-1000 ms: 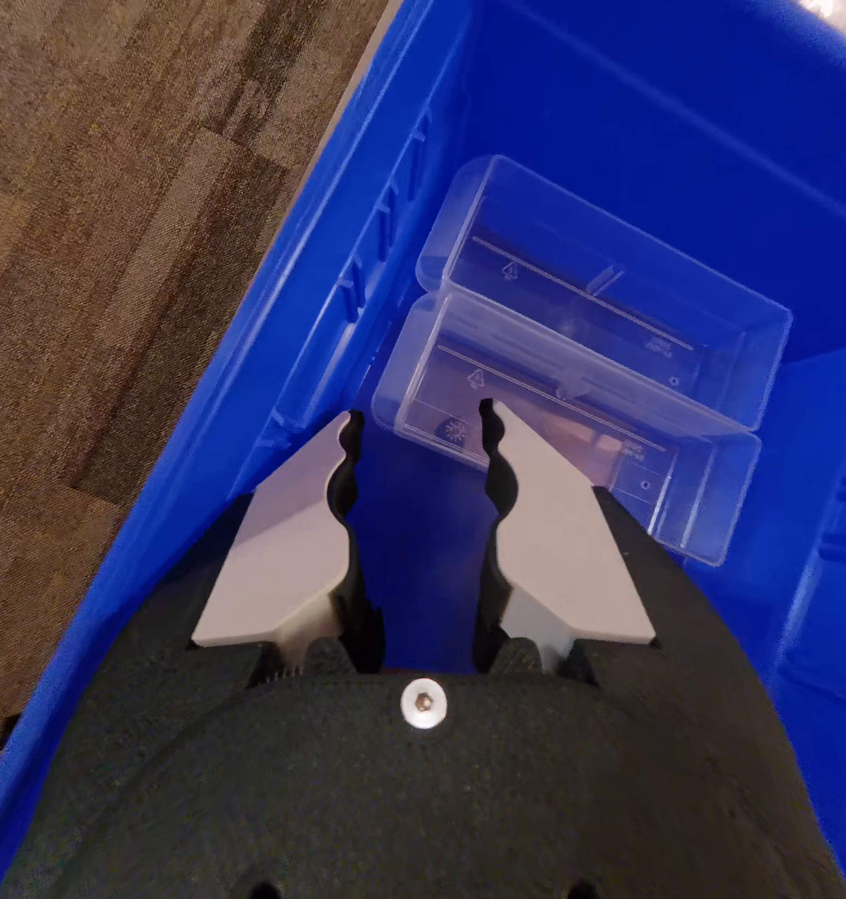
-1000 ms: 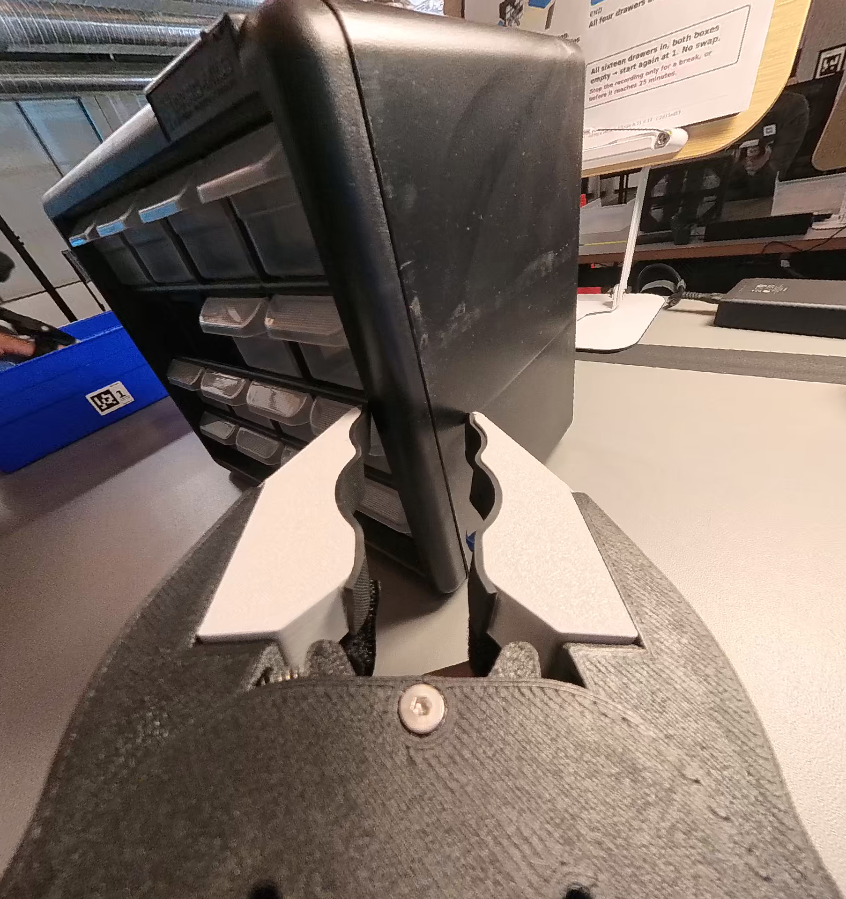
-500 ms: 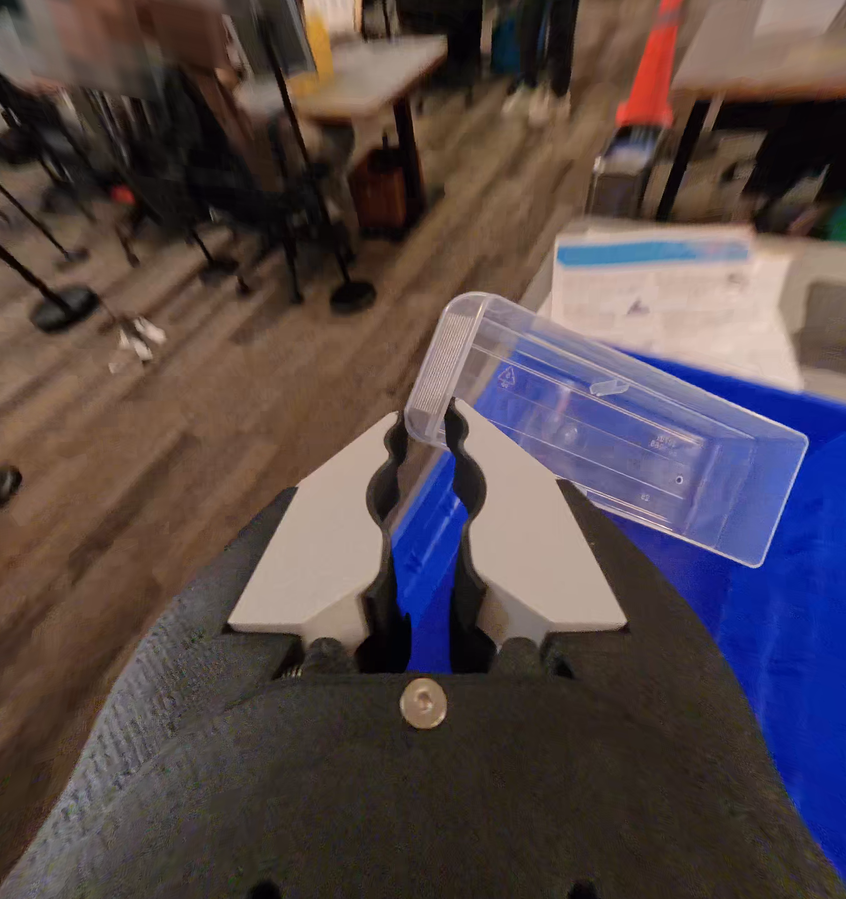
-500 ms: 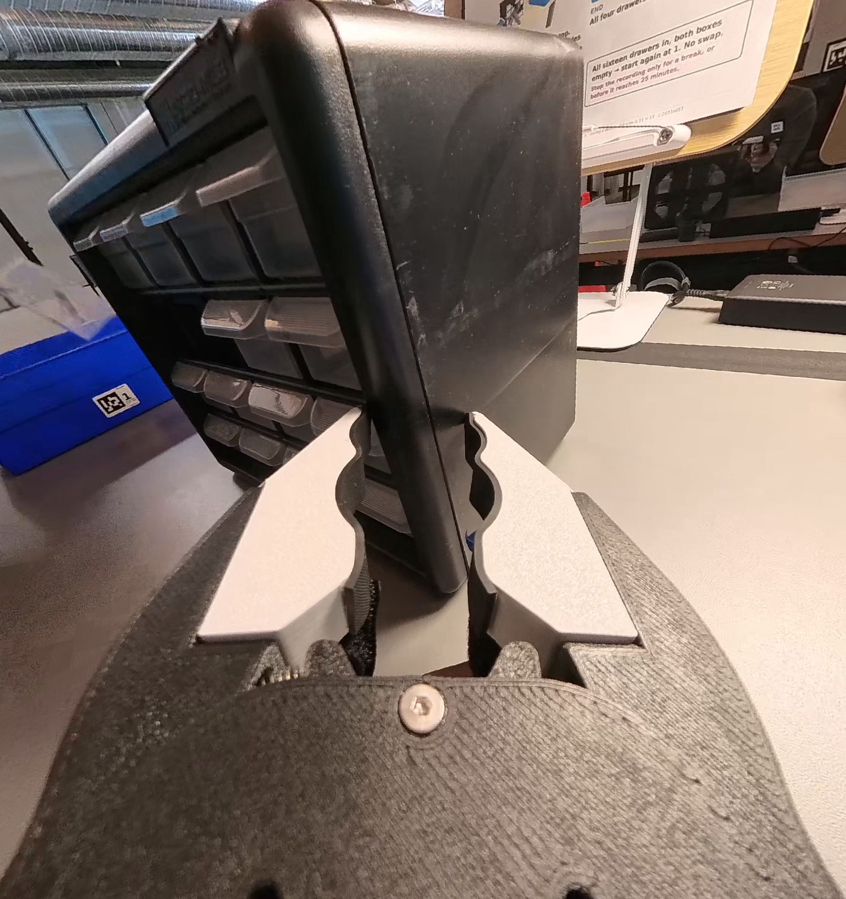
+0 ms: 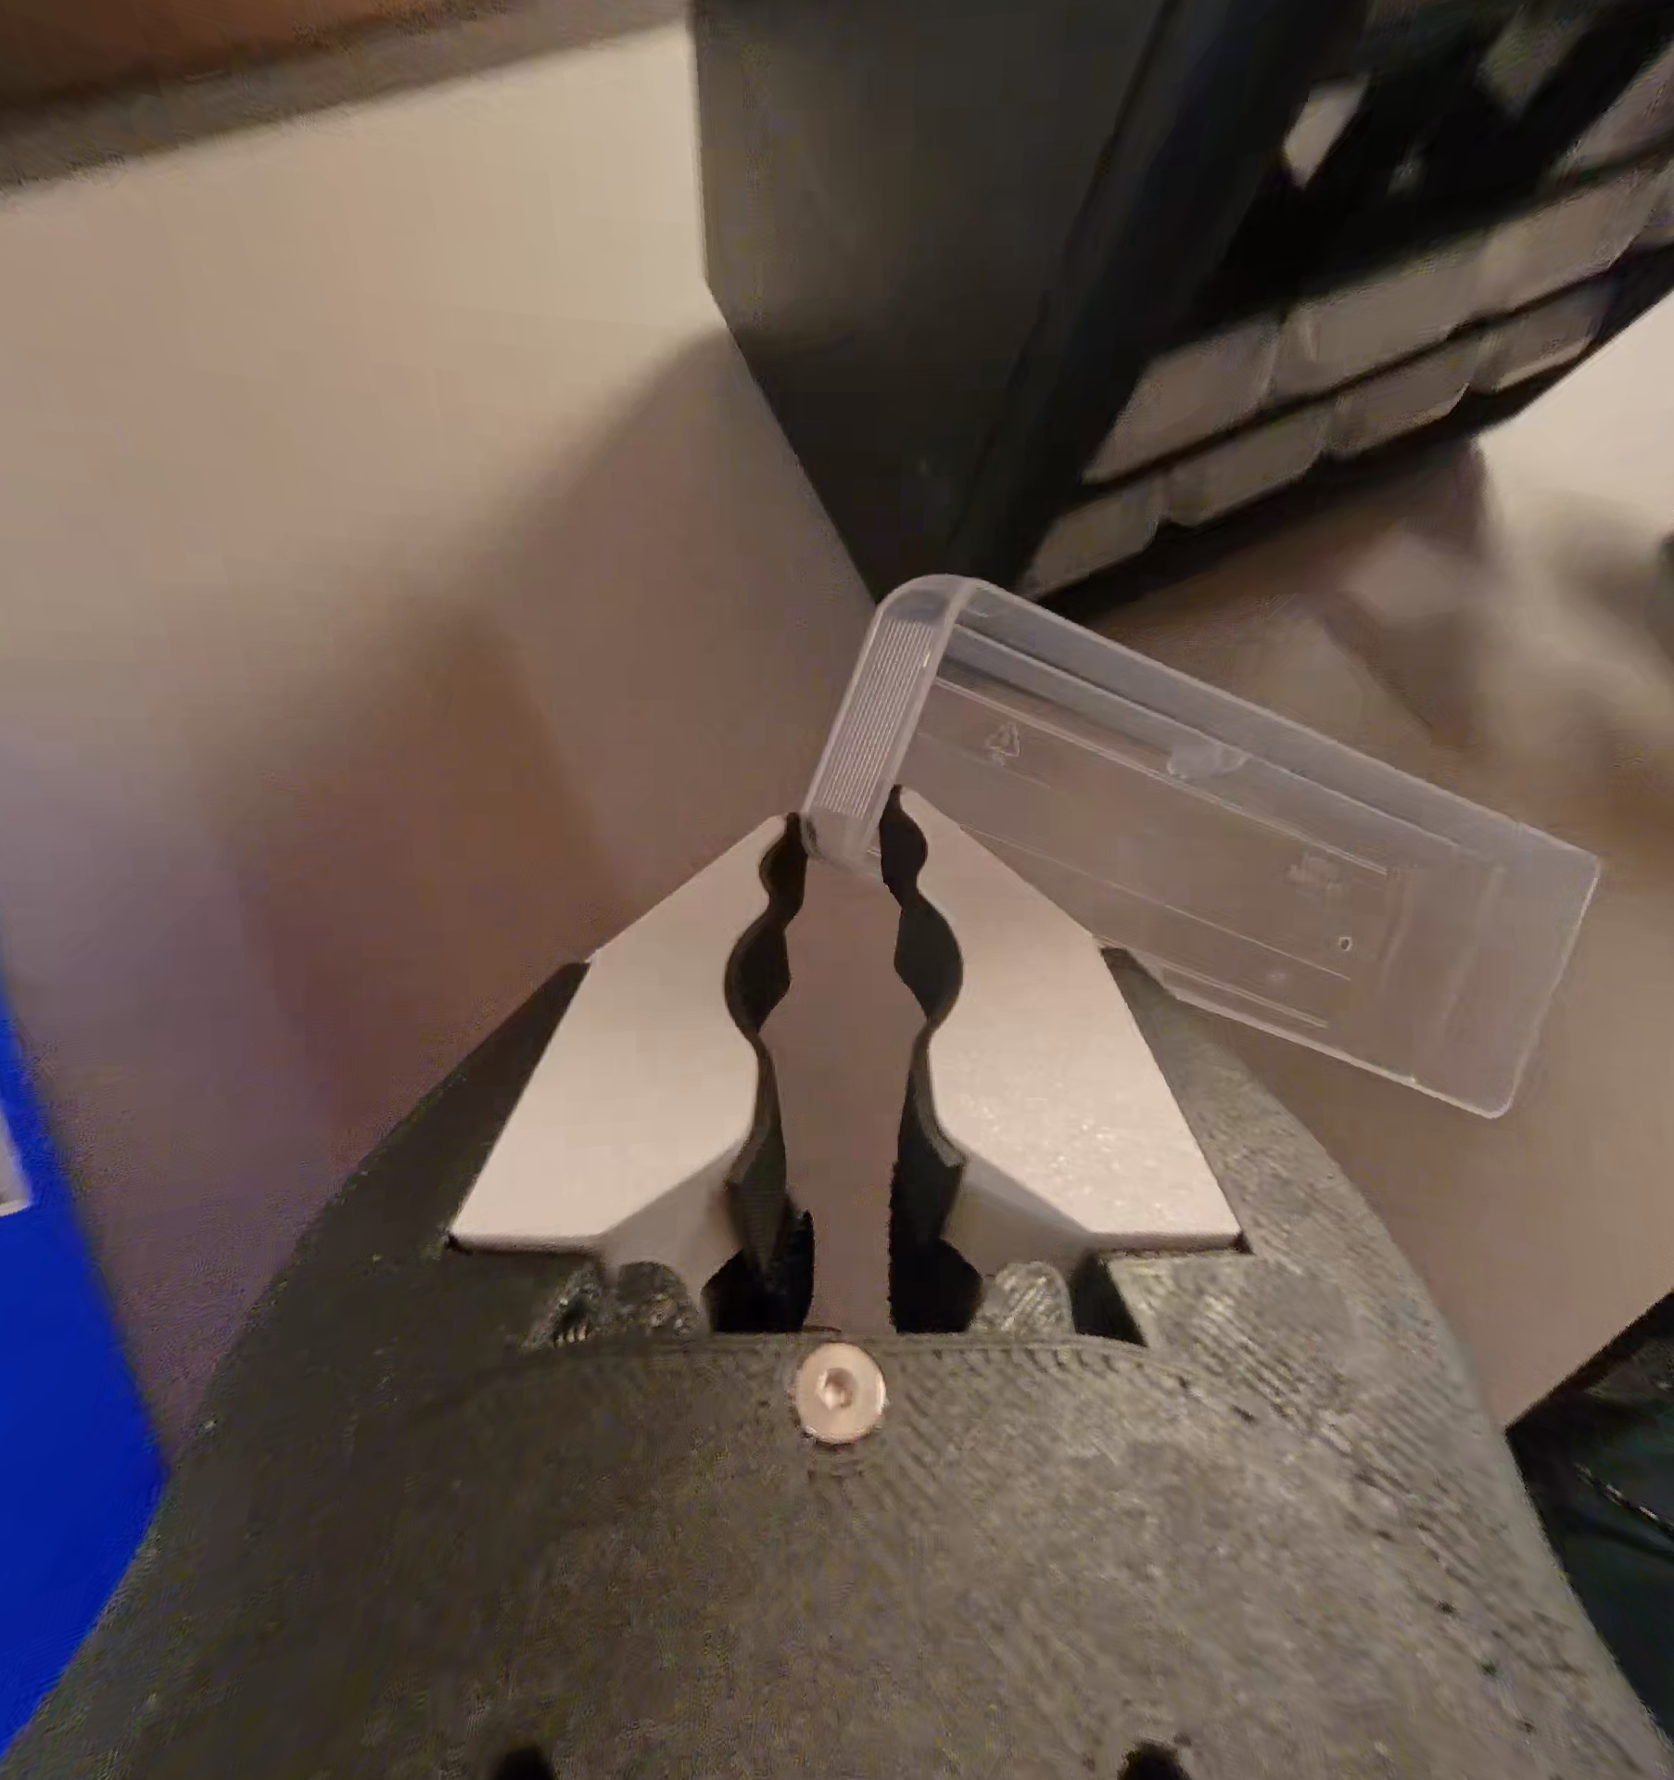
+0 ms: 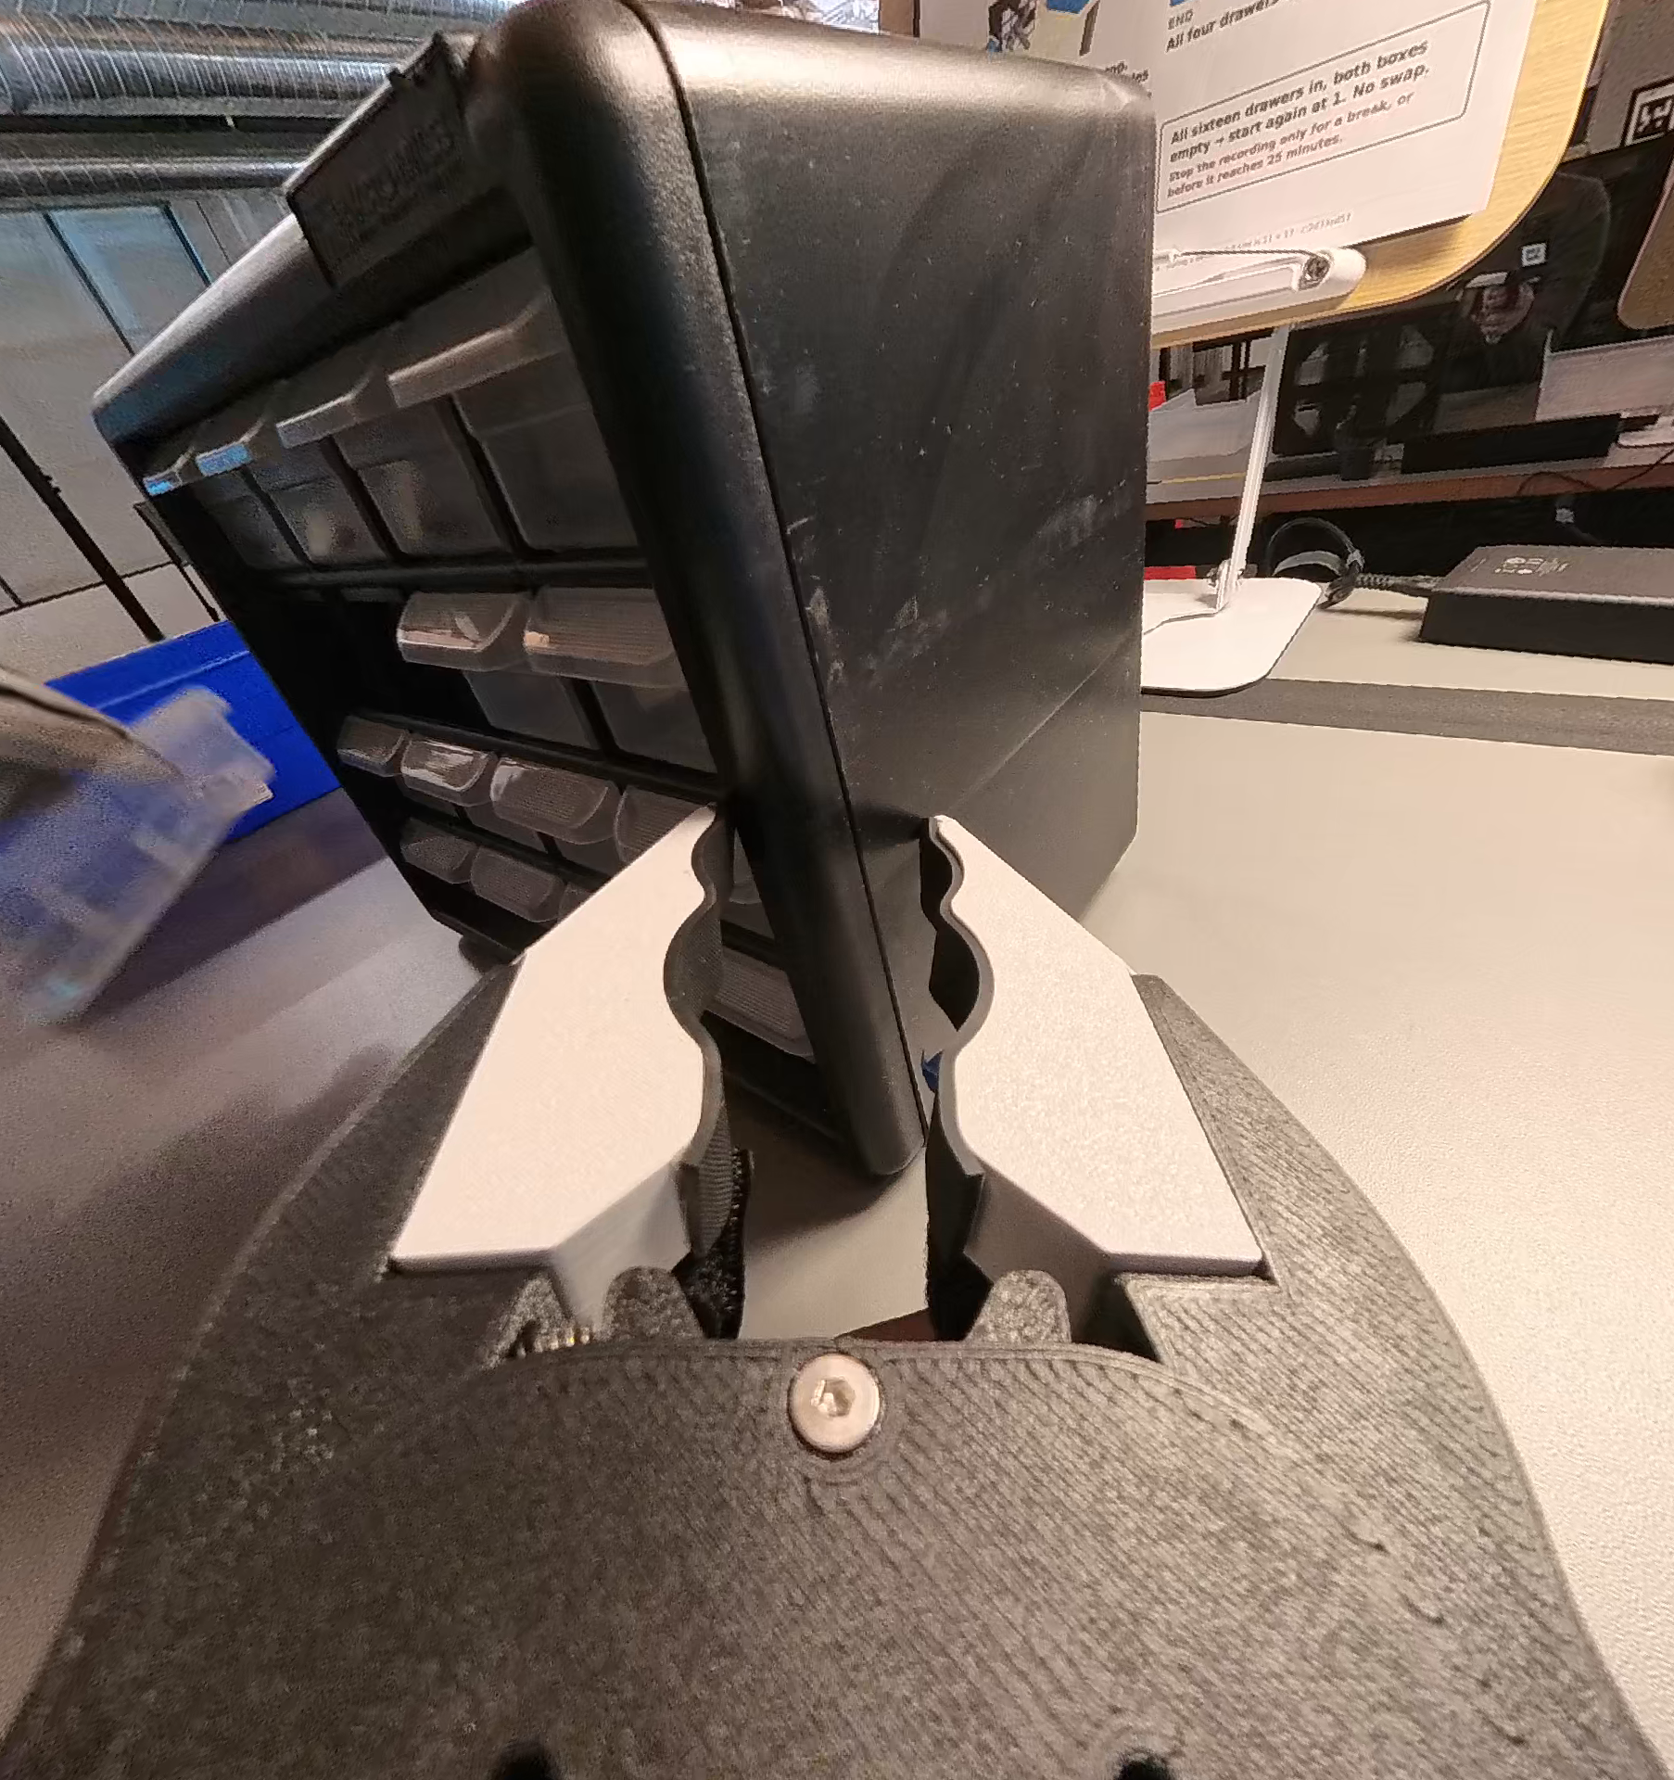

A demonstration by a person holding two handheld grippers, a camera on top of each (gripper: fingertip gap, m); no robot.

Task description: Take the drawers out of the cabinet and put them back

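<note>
Left gripper (image 5: 843, 830), fingers clamped on a clear drawer (image 5: 1199, 848), heads for the cabinet (image 6: 814, 530); right gripper (image 6: 819, 848) fingers straddle its corner; next, line up an empty slot

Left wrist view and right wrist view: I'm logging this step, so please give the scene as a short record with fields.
Left gripper: jaws shut on the ribbed handle end of a clear plastic drawer, carried above the table.
Right gripper: jaws astride the front corner edge of the black plastic drawer cabinet; contact unclear.
Cabinet: tilted, some slots empty.
Blue plastic bin: beyond the cabinet.
Surface: grey table.
</note>
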